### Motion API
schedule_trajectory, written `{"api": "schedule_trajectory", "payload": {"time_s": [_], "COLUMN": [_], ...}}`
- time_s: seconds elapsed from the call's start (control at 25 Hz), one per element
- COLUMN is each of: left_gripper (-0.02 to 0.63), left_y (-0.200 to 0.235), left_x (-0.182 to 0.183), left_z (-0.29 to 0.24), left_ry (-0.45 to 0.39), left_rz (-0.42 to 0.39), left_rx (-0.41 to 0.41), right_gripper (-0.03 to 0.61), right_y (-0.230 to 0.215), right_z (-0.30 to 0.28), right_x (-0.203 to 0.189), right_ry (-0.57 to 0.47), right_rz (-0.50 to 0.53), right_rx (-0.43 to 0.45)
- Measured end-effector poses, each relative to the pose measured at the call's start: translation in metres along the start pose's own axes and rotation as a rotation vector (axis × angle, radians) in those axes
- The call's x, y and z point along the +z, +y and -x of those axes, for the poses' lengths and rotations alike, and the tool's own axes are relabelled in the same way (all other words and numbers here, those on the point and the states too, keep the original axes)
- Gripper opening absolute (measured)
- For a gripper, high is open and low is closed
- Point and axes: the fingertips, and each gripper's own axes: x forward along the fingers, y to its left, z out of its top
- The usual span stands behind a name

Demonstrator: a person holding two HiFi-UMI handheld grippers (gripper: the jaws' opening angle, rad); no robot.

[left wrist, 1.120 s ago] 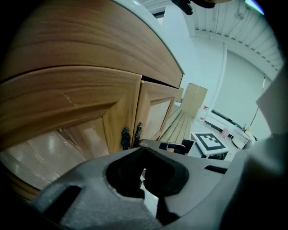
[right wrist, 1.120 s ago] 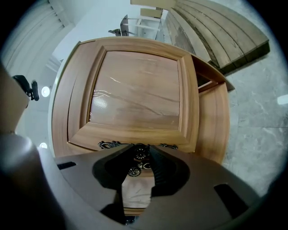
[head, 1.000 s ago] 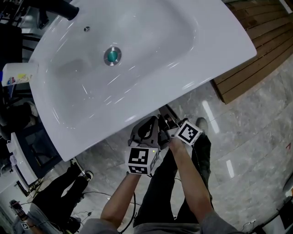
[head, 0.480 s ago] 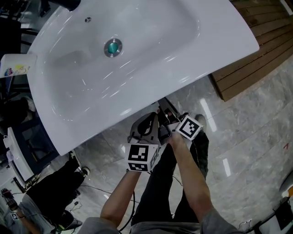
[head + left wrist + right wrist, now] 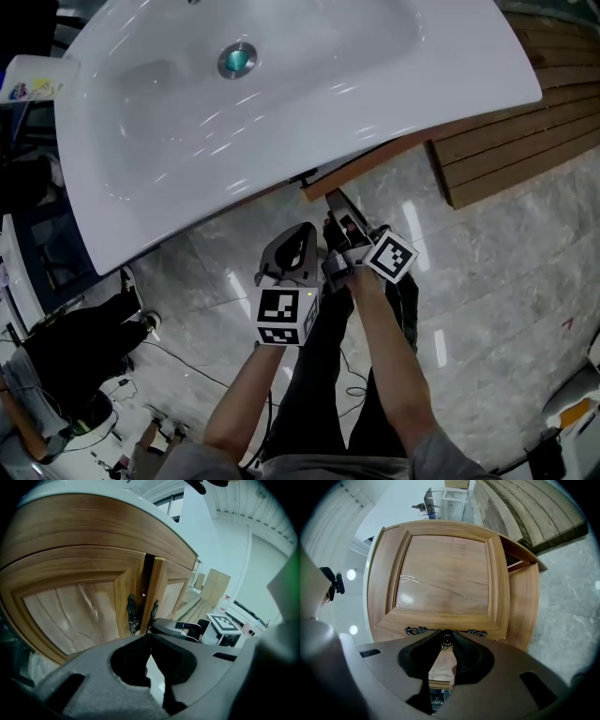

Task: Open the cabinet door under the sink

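A white sink (image 5: 309, 84) sits over a wooden cabinet. In the head view the top edge of the right cabinet door (image 5: 361, 167) pokes out from under the basin. My right gripper (image 5: 339, 225) is shut on that door's dark ornate handle (image 5: 446, 635), with the door panel (image 5: 445, 581) filling its view. In the left gripper view the right door (image 5: 157, 590) stands ajar beside the closed left door (image 5: 70, 606), each with a dark handle (image 5: 132, 613). My left gripper (image 5: 302, 239) hangs just left of the right one, its jaws shut on nothing.
A stack of wooden slats (image 5: 511, 141) lies on the grey marble floor (image 5: 487, 281) to the right. A person in dark clothes (image 5: 75, 347) stands at lower left, with cables (image 5: 178, 361) on the floor. My own legs (image 5: 328, 375) are below the grippers.
The right gripper has pulled back with the handle, and the door's top edge has come out from under the basin. The view has shifted away from the sink.
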Motion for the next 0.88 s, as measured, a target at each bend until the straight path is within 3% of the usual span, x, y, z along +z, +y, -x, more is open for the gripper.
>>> {"api": "schedule_trajectory", "payload": {"time_s": [0.32,0.6,0.88], "left_gripper": [0.008,0.008,0.008], "left_y": [-0.027,-0.048,-0.071], "left_x": [-0.019,-0.031,-0.045], "left_z": [0.005,0.01,0.015], "left_ry": [-0.004,-0.031,-0.031], "left_rz": [0.101,0.238,0.273], "left_rx": [0.121,0.218,0.227], "right_gripper": [0.083,0.083,0.083], "right_y": [-0.003,0.0,-0.004], "right_z": [0.026,0.049,0.072], "right_x": [-0.004,-0.006,-0.001], "right_ry": [0.135,0.259,0.301], "right_rz": [-0.007,-0.003,0.0], "right_rx": [0.005,0.019,0.012]}}
